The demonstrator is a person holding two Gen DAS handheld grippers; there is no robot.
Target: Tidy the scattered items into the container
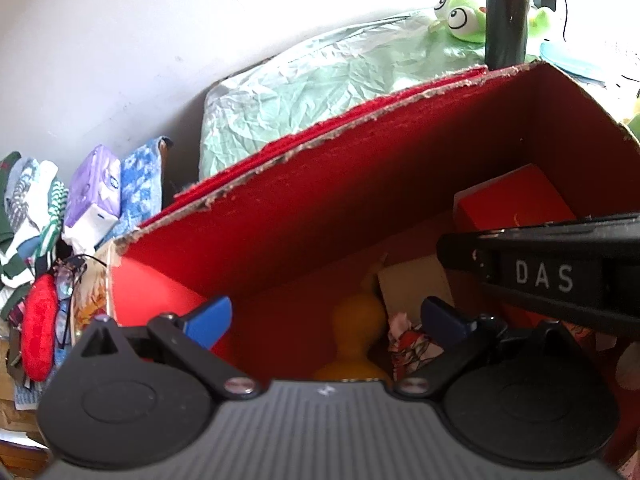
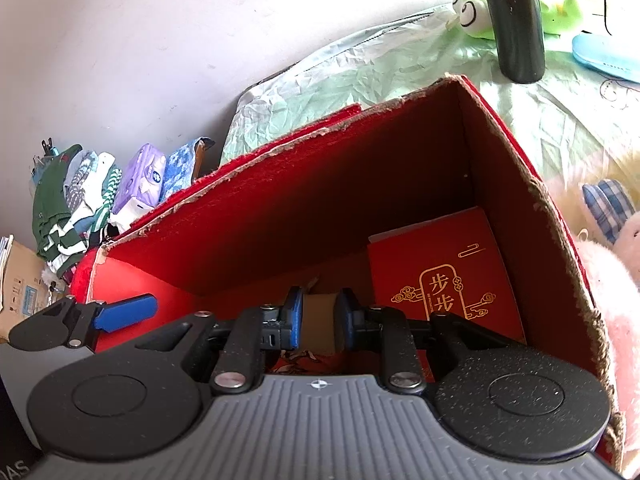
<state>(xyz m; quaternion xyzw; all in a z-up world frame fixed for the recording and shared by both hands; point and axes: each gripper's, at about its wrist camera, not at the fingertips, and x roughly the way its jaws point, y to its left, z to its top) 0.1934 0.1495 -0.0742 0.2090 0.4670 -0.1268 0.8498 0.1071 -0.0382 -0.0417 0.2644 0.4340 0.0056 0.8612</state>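
Crumpled pale-green bedsheet [image 2: 400,76] lies behind the tall red cardboard box [image 2: 320,200], our container. Inside it, our right gripper [image 2: 318,320] pinches a small tan cardboard piece [image 2: 318,316] between its blue pads, beside a red gold-printed packet [image 2: 444,280]. Our left gripper [image 1: 326,320] hangs spread and empty above a yellow gourd-shaped object [image 1: 358,320]. We judge the risks to be the two grippers colliding in this tight box, or the tan piece snagging and tipping the wall.
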